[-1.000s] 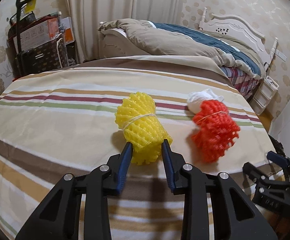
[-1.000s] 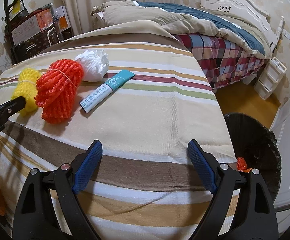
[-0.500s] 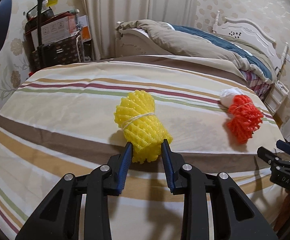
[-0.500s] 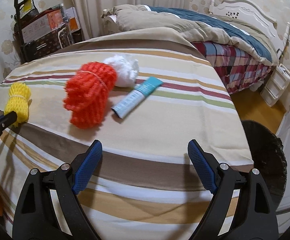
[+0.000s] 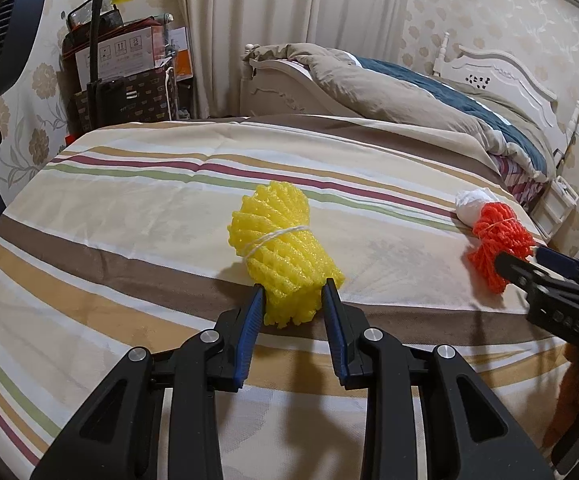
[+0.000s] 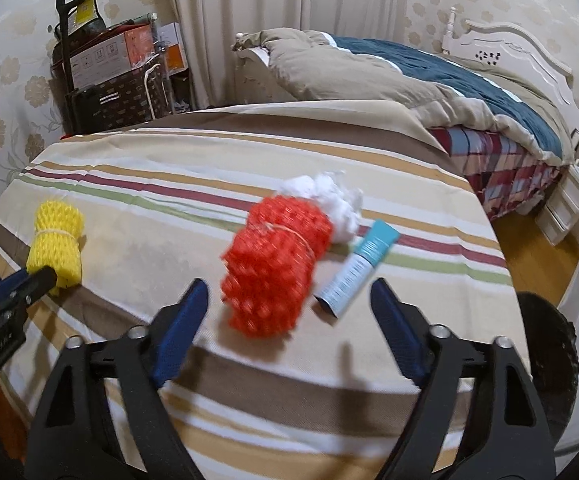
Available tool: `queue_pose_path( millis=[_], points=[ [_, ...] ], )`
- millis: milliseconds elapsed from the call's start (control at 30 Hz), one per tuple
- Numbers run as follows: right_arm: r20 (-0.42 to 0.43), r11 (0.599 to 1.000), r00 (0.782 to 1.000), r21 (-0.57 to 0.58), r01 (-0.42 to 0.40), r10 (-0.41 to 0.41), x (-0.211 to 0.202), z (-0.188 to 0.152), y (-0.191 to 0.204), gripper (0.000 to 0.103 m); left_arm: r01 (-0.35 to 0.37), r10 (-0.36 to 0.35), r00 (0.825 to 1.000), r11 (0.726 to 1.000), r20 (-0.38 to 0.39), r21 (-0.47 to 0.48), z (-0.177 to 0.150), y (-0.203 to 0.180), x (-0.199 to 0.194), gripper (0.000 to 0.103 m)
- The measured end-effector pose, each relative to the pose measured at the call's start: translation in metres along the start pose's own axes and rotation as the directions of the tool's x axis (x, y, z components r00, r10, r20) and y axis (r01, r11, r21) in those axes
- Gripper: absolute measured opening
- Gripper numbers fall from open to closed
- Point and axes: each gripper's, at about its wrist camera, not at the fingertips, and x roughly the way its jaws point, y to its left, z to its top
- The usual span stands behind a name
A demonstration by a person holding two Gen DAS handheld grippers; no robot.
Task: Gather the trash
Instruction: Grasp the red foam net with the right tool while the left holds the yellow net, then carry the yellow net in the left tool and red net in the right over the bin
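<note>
Left tool (image 5: pixel 292 294) pinches the yellow foam net (image 5: pixel 283 248); right tool (image 6: pixel 289 312) gapes wide before the seemingly untouched, blurred orange foam net (image 6: pixel 275 270).

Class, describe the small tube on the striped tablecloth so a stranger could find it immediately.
Start at the striped tablecloth. Near its right side lies a red foam net bundle with crumpled white paper behind it. The tube lies just right of them: smooth, slim, white with a teal end.
</note>
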Motion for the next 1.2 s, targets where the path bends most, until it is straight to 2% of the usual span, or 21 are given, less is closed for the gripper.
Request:
queue_pose_path(
  millis=[67, 100, 133, 233, 433, 700, 933, 1200],
  points=[
    [-0.014, 1.000, 1.000, -0.010, -0.001, 0.001, 0.007, 0.002, 0.005, 0.058, 0.002, -0.002, 1.000, 1.000, 0.002, -0.005, 0.000, 0.001, 0.000, 0.032],
    [-0.021, 1.000, 1.000, -0.015, -0.002, 0.001, 0.011, 0.003, 0.006, 0.046, 0.003, -0.003, 1.000, 1.000, 0.003, -0.007, 0.000, 0.001, 0.000, 0.032],
    [-0.028, 1.000, 1.000, -0.017, -0.003, 0.003, 0.012, 0.002, 0.008, 0.040, 0.003, -0.003, 1.000, 1.000, 0.004, -0.008, 0.000, 0.001, 0.000, 0.032],
    [-0.017, 1.000, 1.000, -0.014, -0.007, 0.006, 0.010, -0.001, 0.009, 0.036, 0.003, -0.003, 1.000, 1.000, 0.011, -0.008, -0.001, 0.000, -0.003, 0.032],
    [0.016, 1.000, 0.999, -0.004, -0.028, 0.029, -0.010, -0.012, 0.003, 0.035, 0.022, -0.022, 1.000, 1.000, 0.017, -0.002, -0.006, -0.006, -0.009, 0.032],
    [0.052, 0.999, 0.998, 0.021, -0.030, 0.029, -0.041, -0.029, -0.015, 0.035, 0.071, -0.072, 0.997, 0.997, 0.026, 0.023, -0.014, -0.034, -0.024, 0.031],
    [0.076, 0.997, 0.997, 0.071, -0.003, -0.002, -0.061, -0.044, -0.046, 0.035, 0.127, -0.130, 0.991, 0.989, 0.040, 0.082, -0.018, -0.077, -0.039, 0.031],
    [0.100, 0.990, 0.993, 0.134, 0.042, -0.056, -0.083, -0.062, -0.090, 0.035, 0.197, -0.206, 0.978, 0.967, 0.039, 0.163, -0.023, -0.137, -0.046, 0.031]
  ],
)
